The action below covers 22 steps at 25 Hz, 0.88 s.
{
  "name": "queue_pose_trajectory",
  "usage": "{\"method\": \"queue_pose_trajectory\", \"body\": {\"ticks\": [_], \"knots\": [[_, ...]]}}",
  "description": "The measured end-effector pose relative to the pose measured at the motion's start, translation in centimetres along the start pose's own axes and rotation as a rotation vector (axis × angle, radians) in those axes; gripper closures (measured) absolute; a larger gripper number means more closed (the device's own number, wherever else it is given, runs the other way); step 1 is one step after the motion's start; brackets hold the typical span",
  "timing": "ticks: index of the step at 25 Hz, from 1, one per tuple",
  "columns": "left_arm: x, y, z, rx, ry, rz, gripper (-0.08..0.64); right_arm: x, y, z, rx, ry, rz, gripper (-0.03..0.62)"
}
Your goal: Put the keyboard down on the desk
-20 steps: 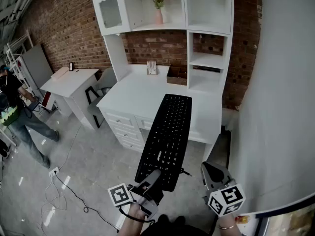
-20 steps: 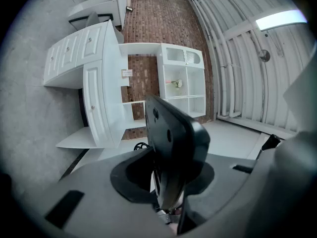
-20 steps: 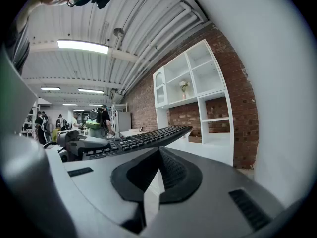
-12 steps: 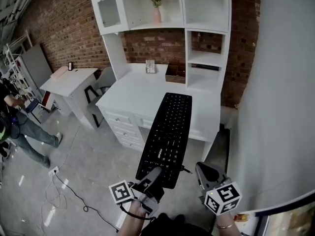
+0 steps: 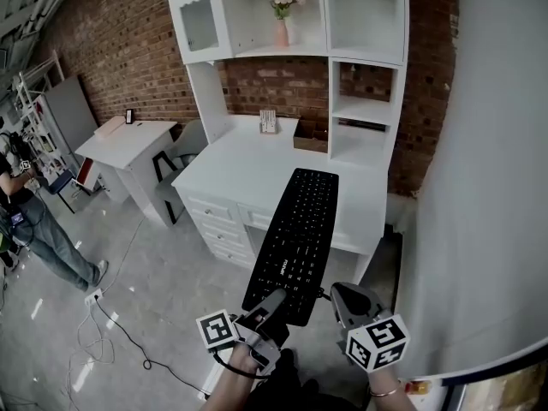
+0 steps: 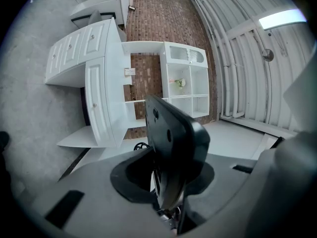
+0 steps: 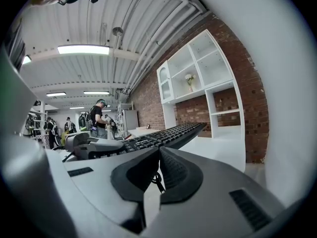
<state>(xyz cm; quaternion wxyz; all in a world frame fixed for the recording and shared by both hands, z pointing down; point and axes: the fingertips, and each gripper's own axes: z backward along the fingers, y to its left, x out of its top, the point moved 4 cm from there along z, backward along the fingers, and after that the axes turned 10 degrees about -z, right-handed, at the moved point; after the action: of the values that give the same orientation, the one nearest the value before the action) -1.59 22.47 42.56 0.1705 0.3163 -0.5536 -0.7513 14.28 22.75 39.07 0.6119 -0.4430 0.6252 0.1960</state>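
Holding the keyboard (image 5: 300, 234) by its near end in the left gripper (image 5: 271, 305), with both jaws pressed onto it and parted only by its thickness. Shows edge-on in the left gripper view, underside turned toward the camera. Reaches lengthwise from the grip, out above the floor (image 5: 163, 289), across the front edge of the desk (image 5: 231, 174), with the far end over the white top. Lies keys up and close to level. Looks clear of the top in the right gripper view, though not surely so.

Keeping the right gripper (image 5: 341, 294) just beside the keyboard's near right corner, apart from it, with jaws closed tip to tip and nothing gripped at the tips. Shows a thin black cord (image 7: 156, 178) in the slit below those tips; cannot tell whether pinched.

Against a moment ago: has kept the same grip on the same end and the same lengthwise lie over the desk front. Has drawn the right gripper in leftward, nearer the keyboard and the left gripper than before. Has shifted the head view a little, setting desk and keyboard slightly lower and further right. Finds the person (image 5: 30, 229) at the left edge in a changed stance.
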Motion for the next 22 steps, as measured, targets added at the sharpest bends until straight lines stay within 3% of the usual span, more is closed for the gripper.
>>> {"method": "queue_pose_trajectory", "body": {"ticks": [9, 22], "knots": [[2.4, 3.5, -1.4, -0.005, -0.004, 0.000, 0.463, -1.1, -1.5, -3.6, -0.008, 0.010, 0.035, 0.586], [14.8, 10.3, -11.2, 0.001, 0.043, 0.046, 0.463, 3.1, -7.9, -19.9, -0.036, 0.061, 0.008, 0.586]]}}
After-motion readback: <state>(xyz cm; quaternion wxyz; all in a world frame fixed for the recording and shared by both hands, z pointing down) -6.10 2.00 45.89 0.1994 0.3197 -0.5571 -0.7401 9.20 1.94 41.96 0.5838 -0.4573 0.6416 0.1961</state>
